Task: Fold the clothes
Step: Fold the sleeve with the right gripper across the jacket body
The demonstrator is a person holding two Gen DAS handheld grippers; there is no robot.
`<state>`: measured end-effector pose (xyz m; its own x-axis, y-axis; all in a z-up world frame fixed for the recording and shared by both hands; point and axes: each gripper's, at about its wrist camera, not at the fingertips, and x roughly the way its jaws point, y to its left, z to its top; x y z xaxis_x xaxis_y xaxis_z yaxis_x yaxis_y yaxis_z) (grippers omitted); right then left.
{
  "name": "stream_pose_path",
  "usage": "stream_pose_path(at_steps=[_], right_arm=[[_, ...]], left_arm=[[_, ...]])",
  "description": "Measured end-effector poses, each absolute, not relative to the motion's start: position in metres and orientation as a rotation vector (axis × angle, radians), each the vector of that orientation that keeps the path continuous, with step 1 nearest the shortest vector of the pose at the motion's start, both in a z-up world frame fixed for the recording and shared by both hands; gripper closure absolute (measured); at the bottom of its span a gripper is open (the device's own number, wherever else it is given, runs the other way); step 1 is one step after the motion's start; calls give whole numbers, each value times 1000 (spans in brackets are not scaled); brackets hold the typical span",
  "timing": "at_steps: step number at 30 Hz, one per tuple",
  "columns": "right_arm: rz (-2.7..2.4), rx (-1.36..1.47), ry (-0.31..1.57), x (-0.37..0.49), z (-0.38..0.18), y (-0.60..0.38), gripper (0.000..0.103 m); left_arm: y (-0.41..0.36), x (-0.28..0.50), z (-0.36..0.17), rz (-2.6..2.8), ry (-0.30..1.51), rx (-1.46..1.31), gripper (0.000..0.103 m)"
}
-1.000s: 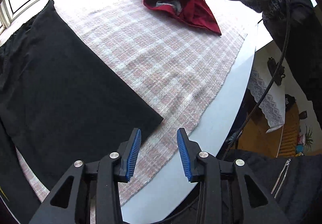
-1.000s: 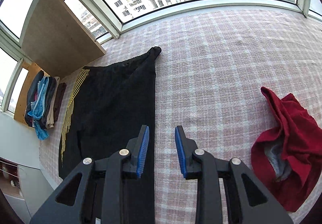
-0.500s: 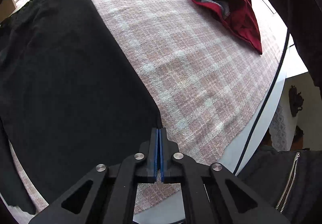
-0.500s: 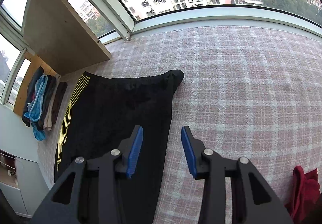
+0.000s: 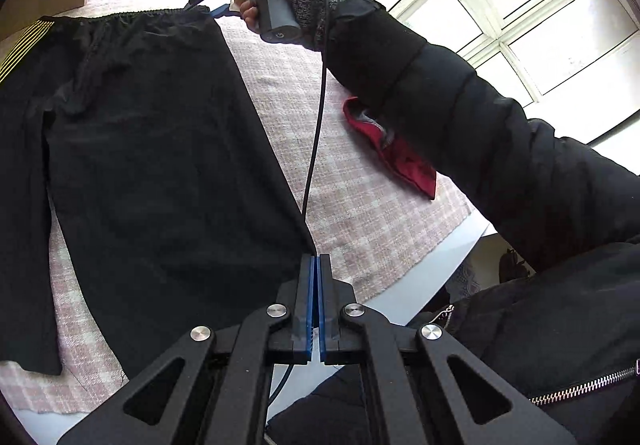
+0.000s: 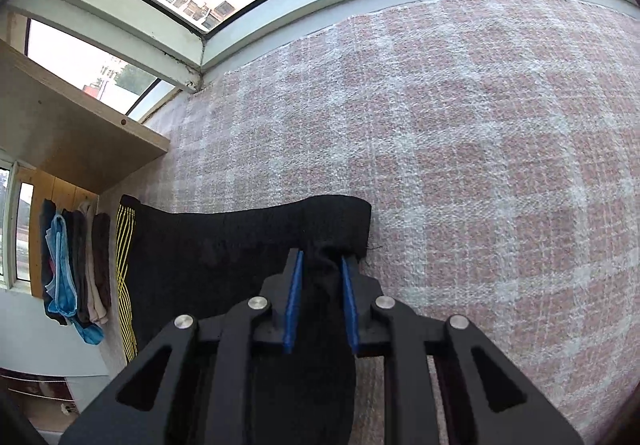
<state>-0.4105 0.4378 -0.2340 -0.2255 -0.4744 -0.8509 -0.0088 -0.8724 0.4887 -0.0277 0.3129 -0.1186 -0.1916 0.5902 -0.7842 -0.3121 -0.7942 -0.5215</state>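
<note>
Black pants (image 5: 160, 149) with yellow side stripes (image 6: 124, 273) lie flat on a pink plaid cloth (image 5: 360, 213). My left gripper (image 5: 319, 265) is shut on the near hem corner of the pants. My right gripper (image 6: 320, 265) is at the far waistband corner (image 6: 340, 217); its jaws stand a little apart with black fabric bunched between them. In the left wrist view the right gripper (image 5: 212, 7) shows at the waistband, held by a gloved hand.
A crumpled red garment (image 5: 400, 157) lies on the plaid cloth to the right, partly behind the person's arm. The white table edge (image 5: 432, 281) is near the left gripper. Hung clothes (image 6: 72, 273) and a wooden shelf (image 6: 76, 129) stand at the left by the window.
My left gripper stayed shut on the hem corner and lifted a little. My right gripper moved forward to the waistband corner and its jaws narrowed around the fabric.
</note>
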Motion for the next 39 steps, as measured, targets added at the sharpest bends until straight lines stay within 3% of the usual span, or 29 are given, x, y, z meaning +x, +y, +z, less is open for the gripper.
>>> stream_pose_path(at_steps=[4, 7, 18, 24, 26, 28, 35, 39], right_arm=[[-2167, 1679, -714, -412, -215, 450, 99], [-2201, 1620, -712, -410, -185, 442, 100], [-2308, 1366, -370, -385, -89, 268, 100], [-2333, 1462, -284, -375, -86, 214, 95], [-2437, 1538, -257, -362, -93, 236, 79], [-2521, 1605, -254, -344, -105, 268, 71], [-2561, 1846, -455, -315, -148, 336, 71], [-2597, 1901, -457, -314, -158, 340, 70]], left_arm=[[307, -28, -117, 2010, -359, -1470, 102], [296, -27, -114, 2014, -353, -1441, 102], [134, -3, -110, 2236, -371, -1463, 102], [34, 11, -128, 2325, -430, -1543, 102], [24, 11, -137, 2288, -443, -1546, 102], [26, 9, -144, 2251, -410, -1536, 102], [52, 1, -154, 2123, -338, -1490, 102], [57, -4, -151, 2105, -284, -1473, 102]])
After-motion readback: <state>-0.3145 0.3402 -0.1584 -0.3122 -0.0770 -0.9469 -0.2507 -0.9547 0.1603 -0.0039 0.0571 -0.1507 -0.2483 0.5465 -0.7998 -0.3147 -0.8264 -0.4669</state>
